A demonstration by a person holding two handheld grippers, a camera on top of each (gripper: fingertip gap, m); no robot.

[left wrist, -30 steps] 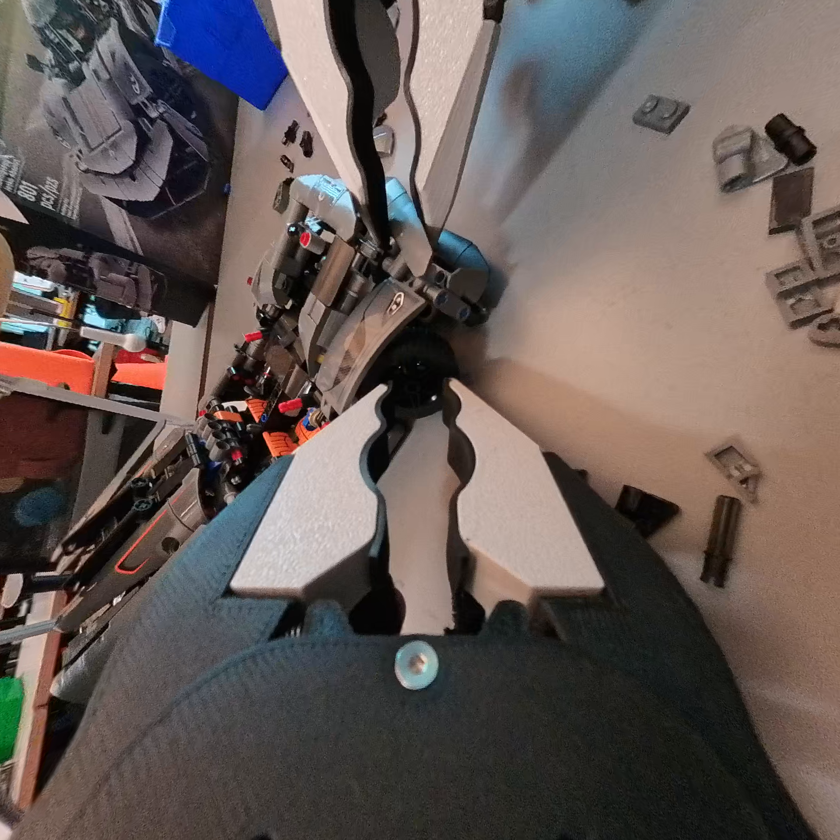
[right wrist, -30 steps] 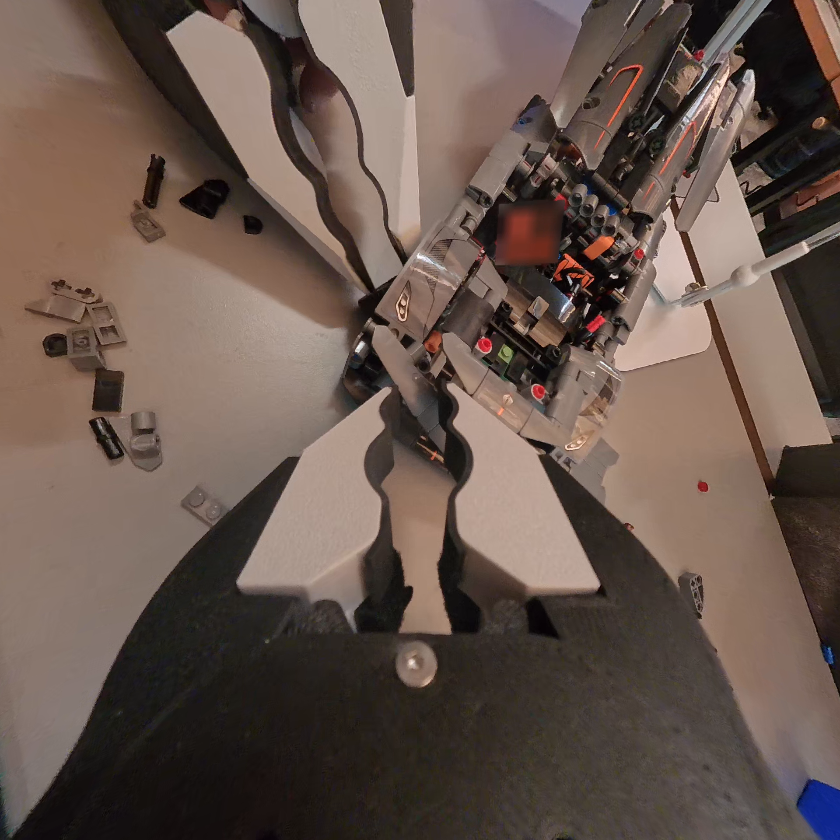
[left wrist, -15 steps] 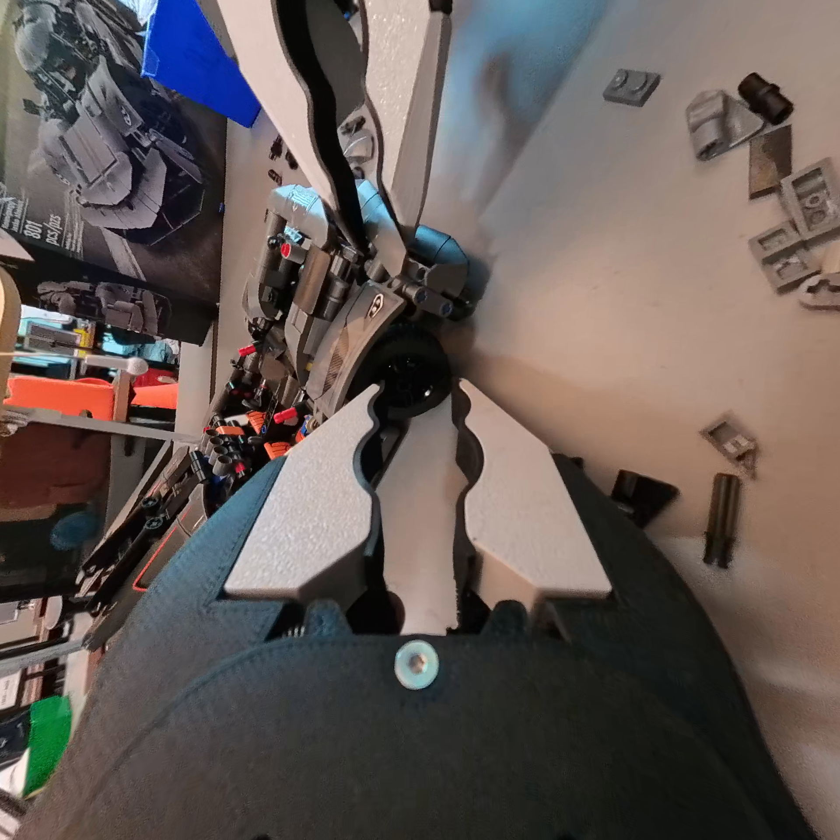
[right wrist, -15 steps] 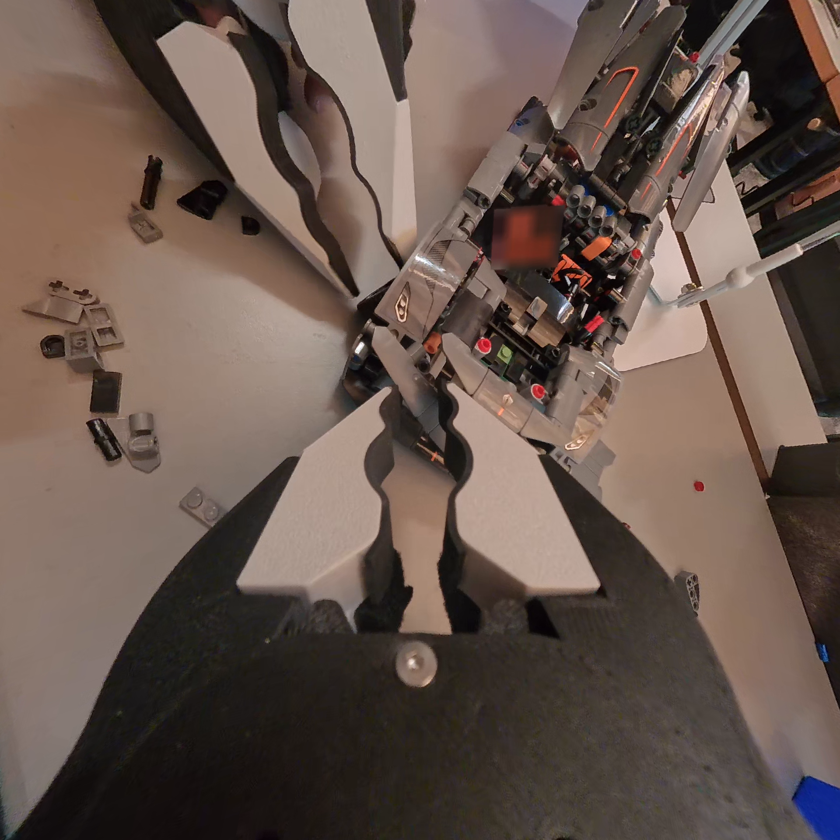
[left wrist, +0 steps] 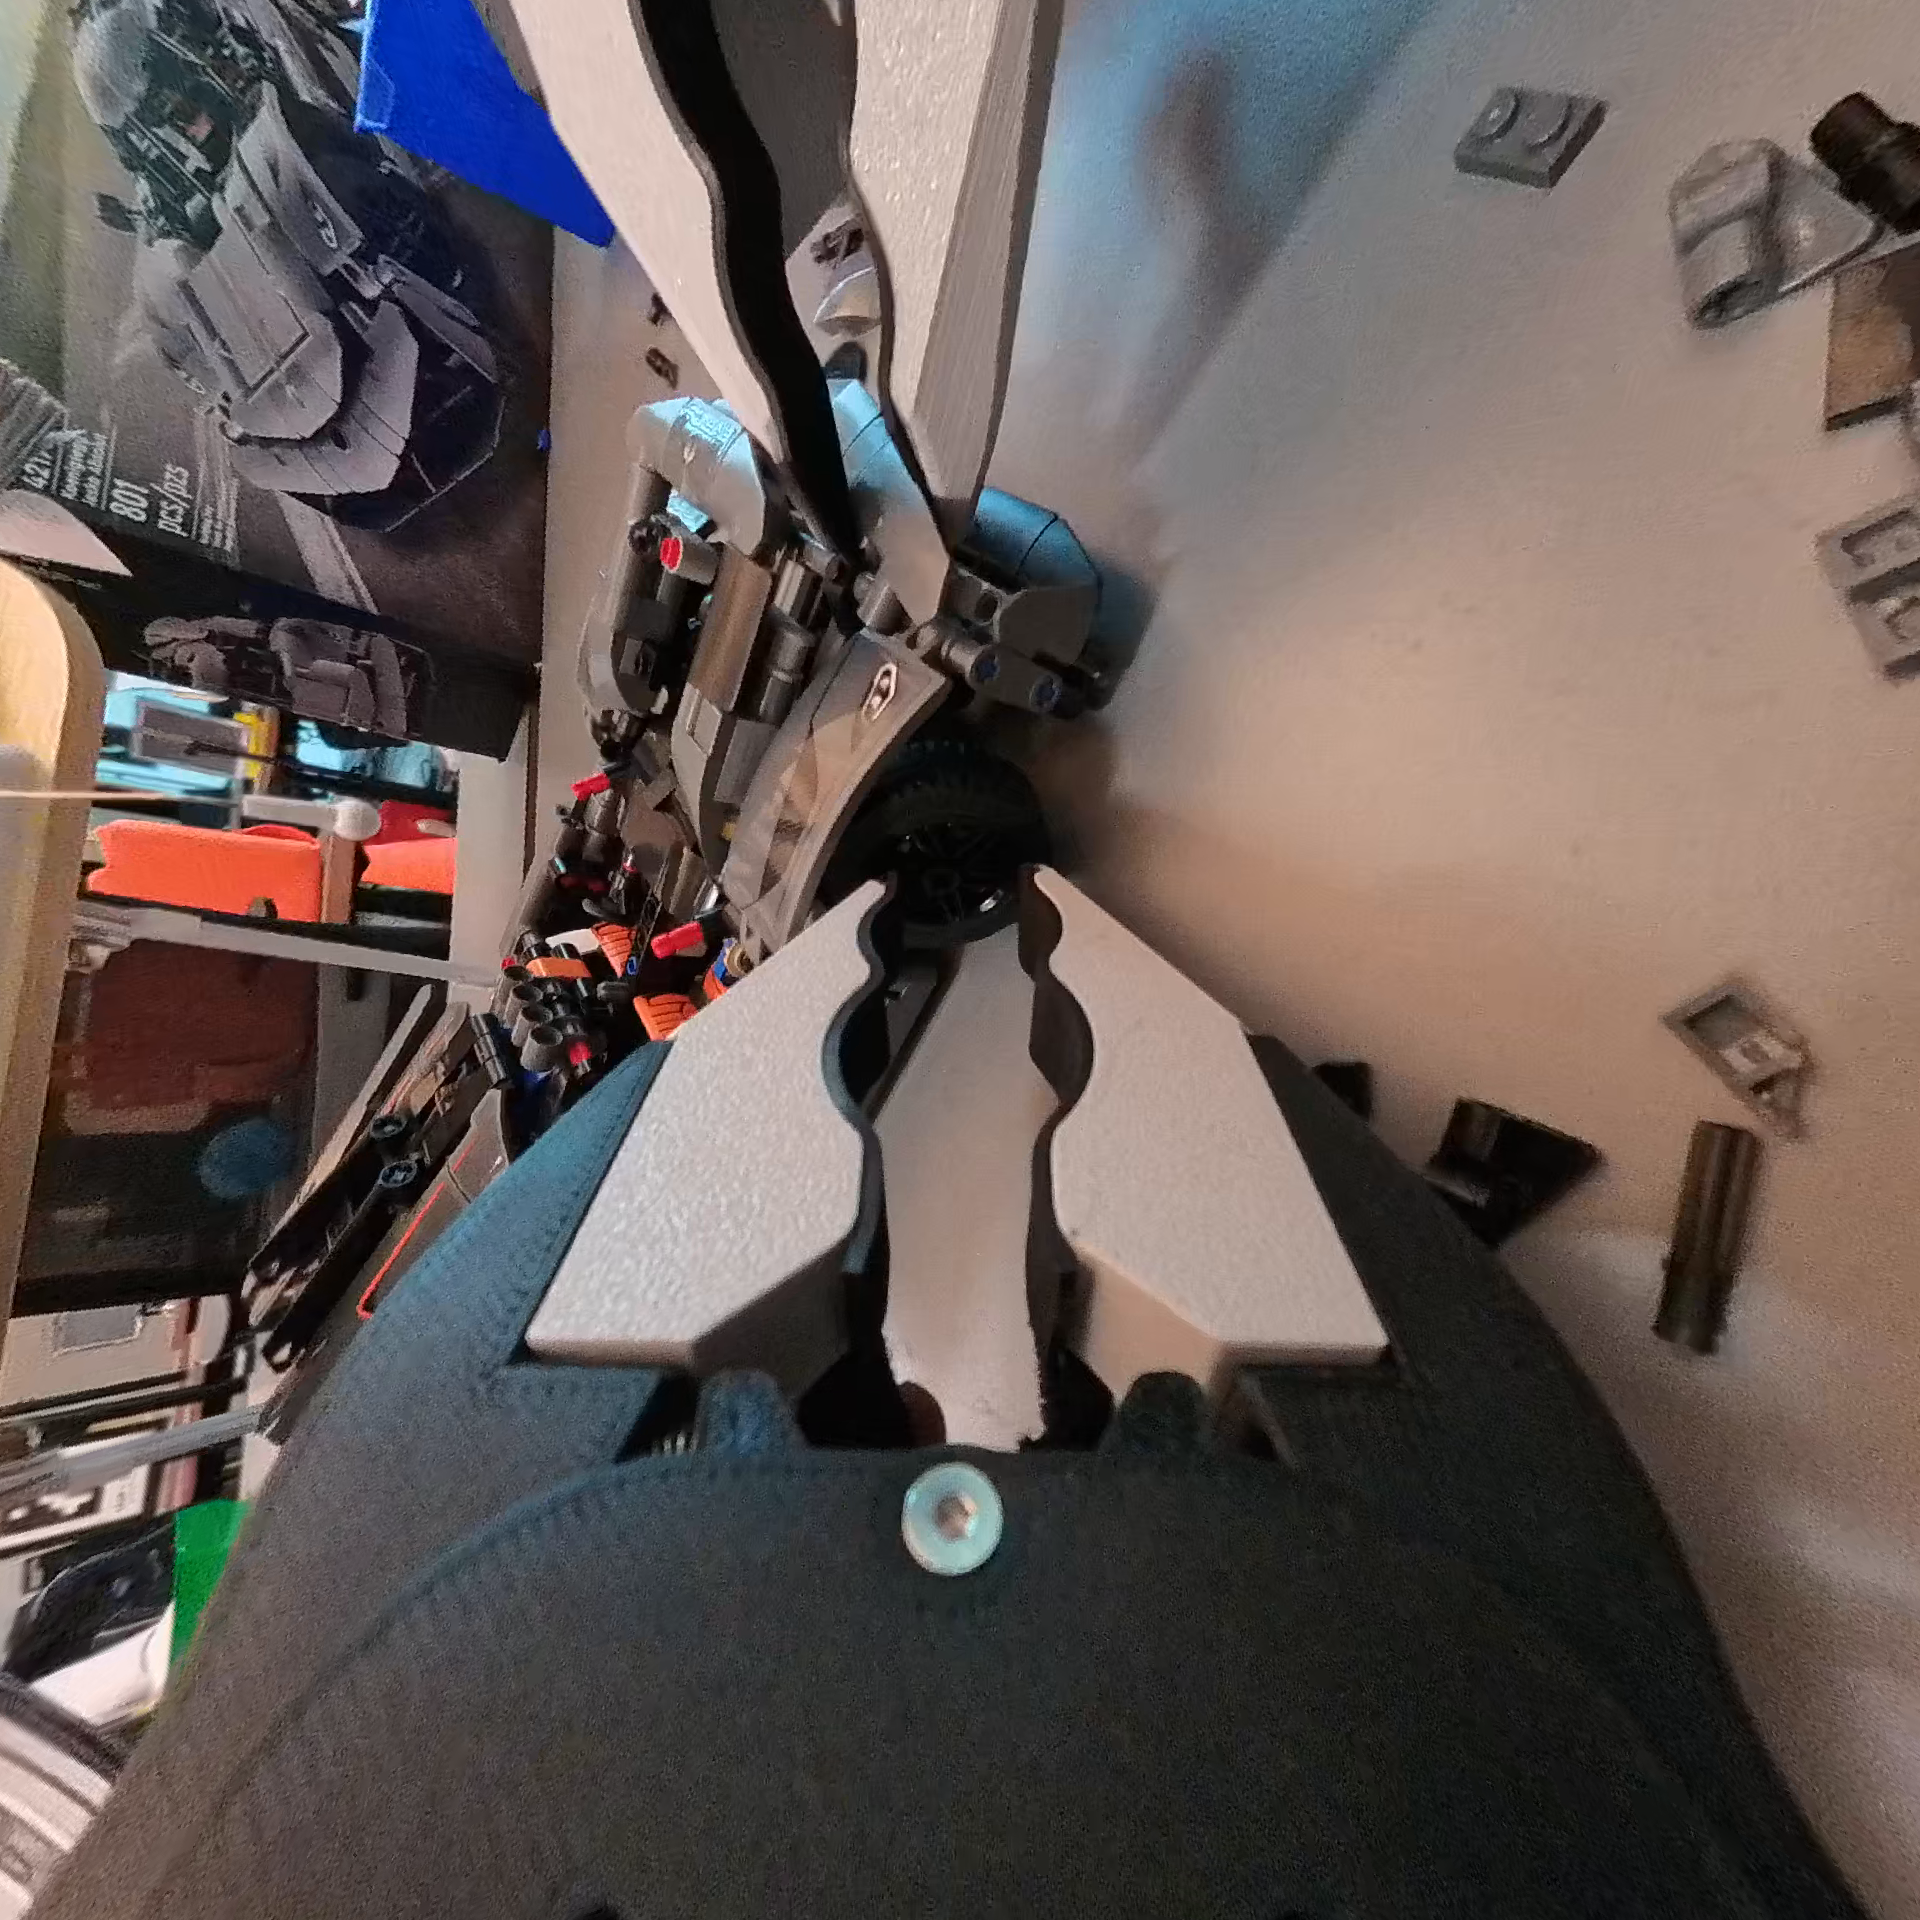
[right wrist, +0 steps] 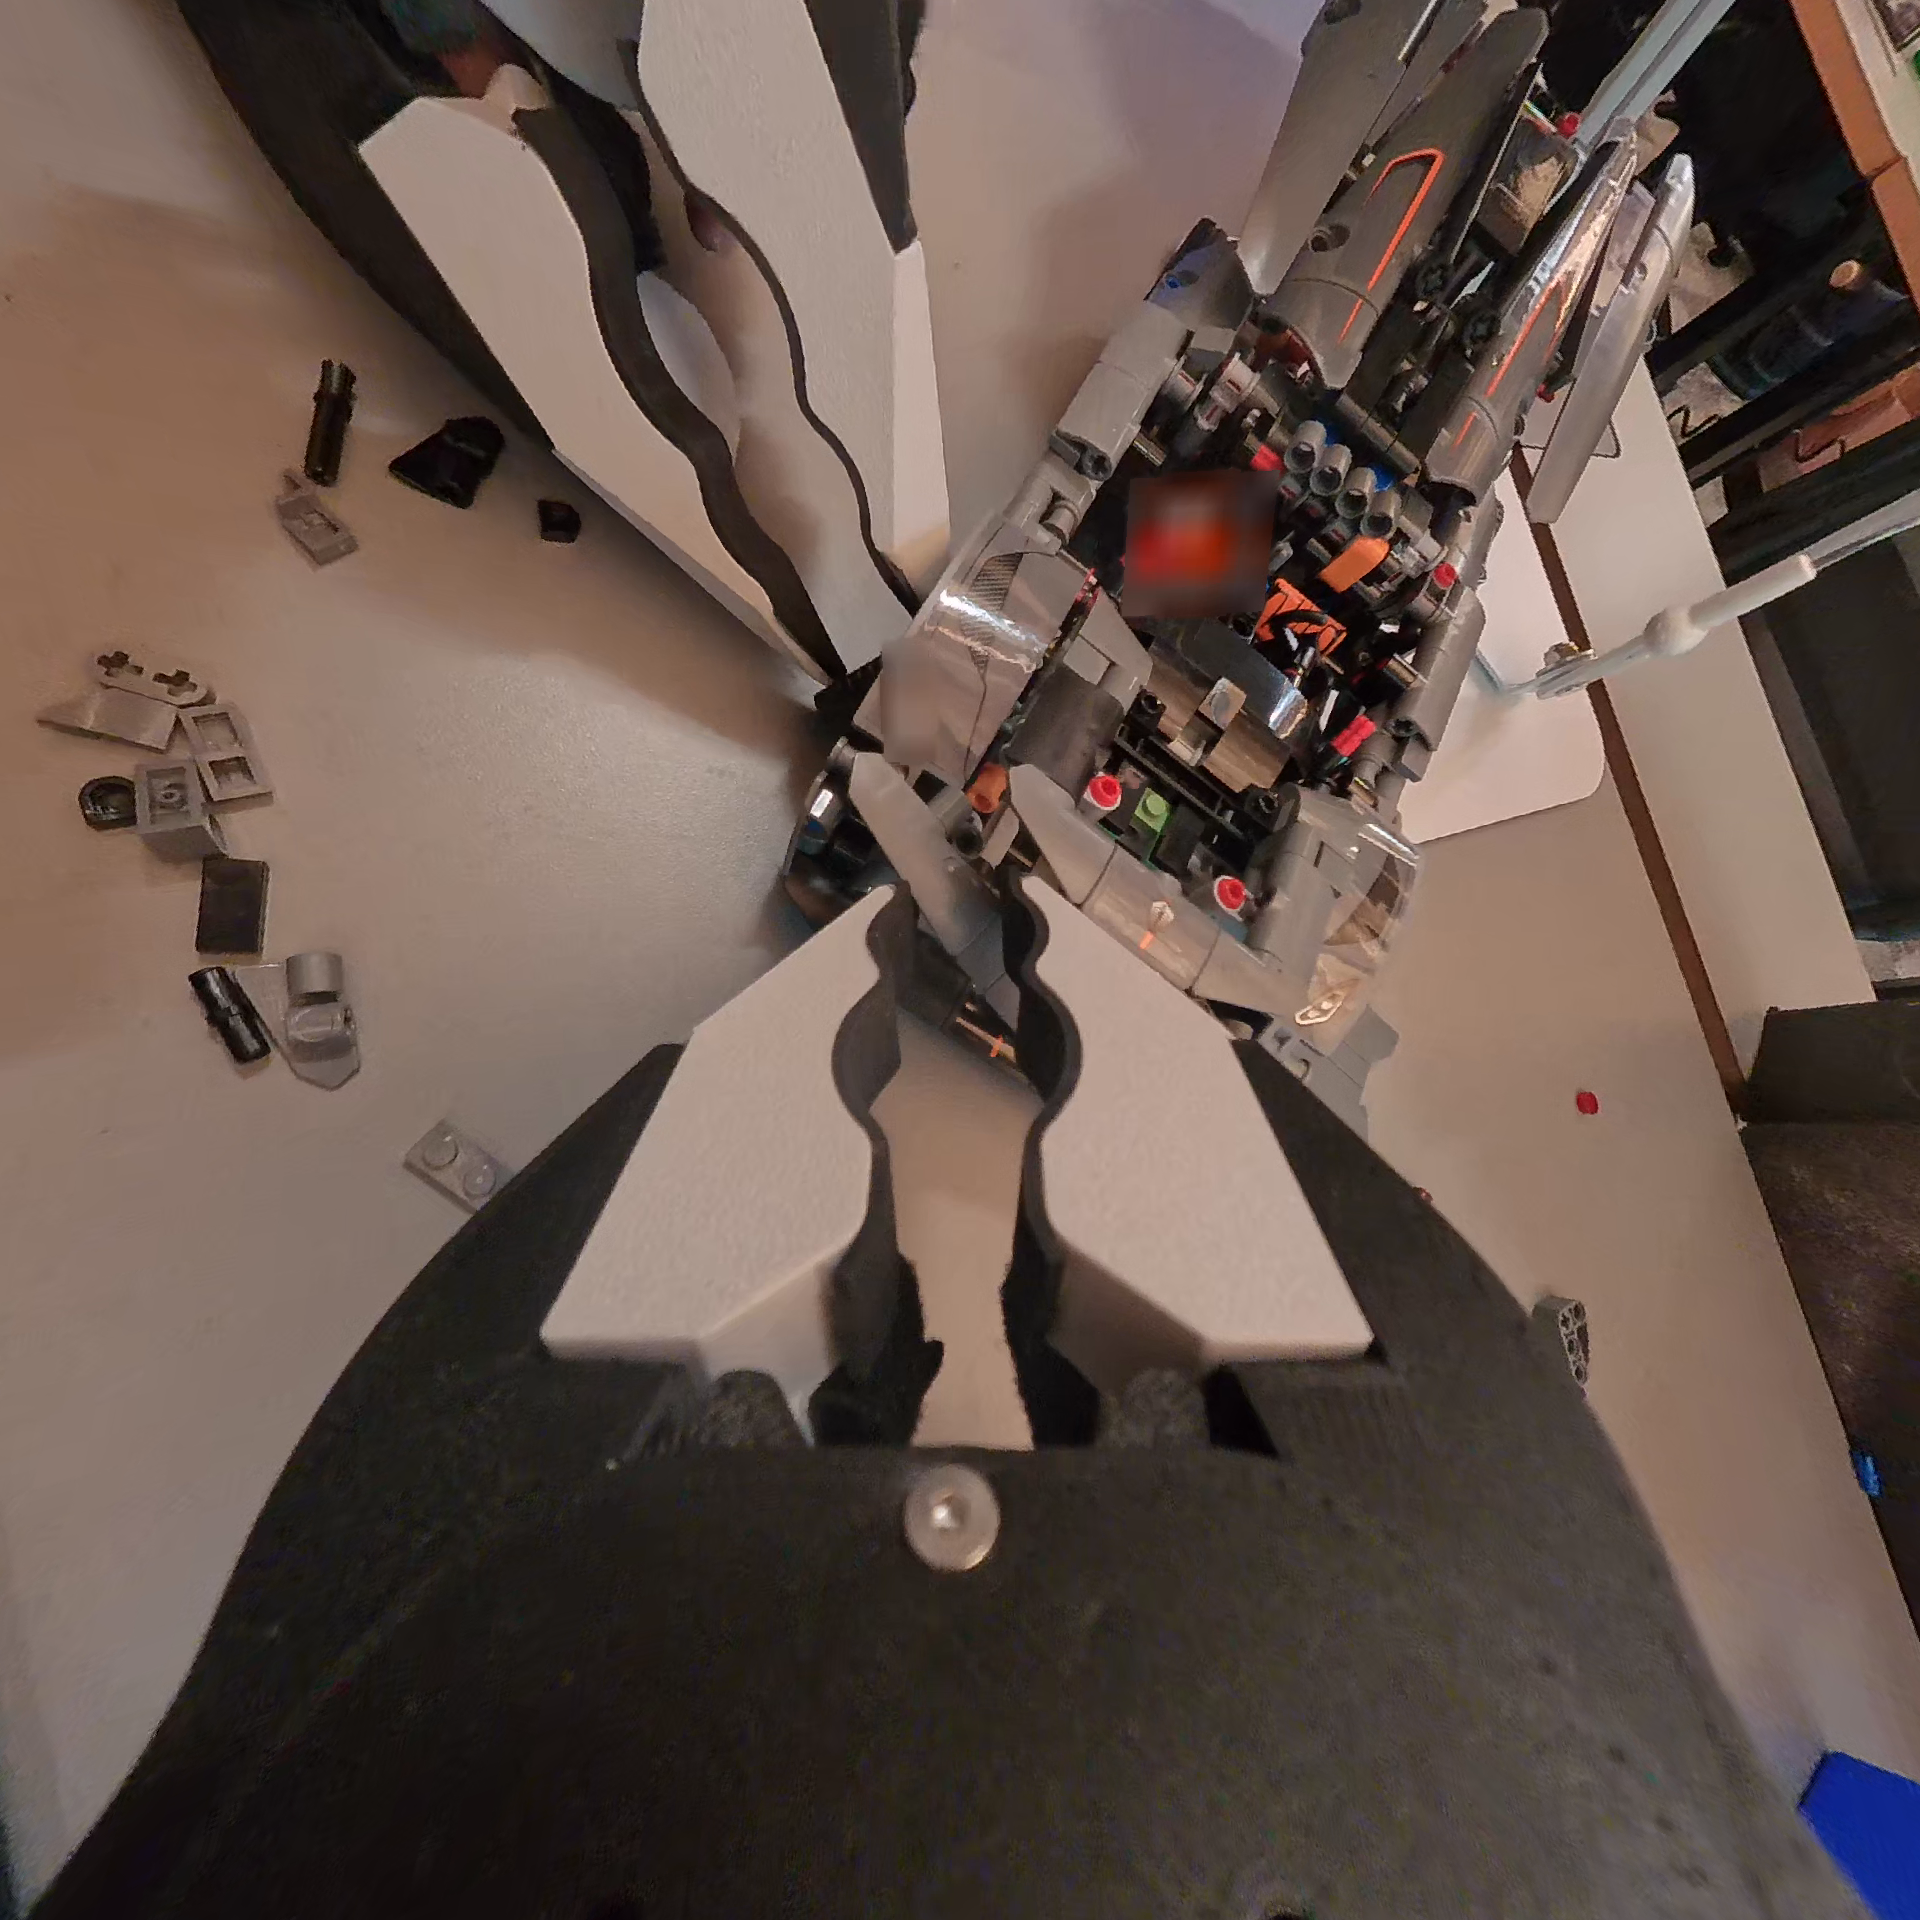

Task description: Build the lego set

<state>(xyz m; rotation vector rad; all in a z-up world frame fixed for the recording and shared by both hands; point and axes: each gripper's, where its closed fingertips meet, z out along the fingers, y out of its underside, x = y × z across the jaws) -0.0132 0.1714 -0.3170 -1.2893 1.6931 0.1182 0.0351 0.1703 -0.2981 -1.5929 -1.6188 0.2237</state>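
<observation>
the grey lego car (right wrist: 1195,748), angular panels with orange stripes and glossy curved pieces, sits on the smooth pale counter (right wrist: 520,831) just ahead of both tools. the right tool (right wrist: 961,904) is clamped on a slim grey nose panel. the left tool (left wrist: 956,883) stands apart, its wavy matte fingers (left wrist: 748,1122) touching the ribbed black wheel (left wrist: 940,842). loose flat grey and black pieces (right wrist: 208,821) lie left of the right tool, with bare counter between.

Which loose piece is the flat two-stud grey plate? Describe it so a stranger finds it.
Start at the half-built grey car model on the white table. A cluster of loose parts lies beside it. The grey plate lies alone nearer the camera, showing two round studs.
</observation>
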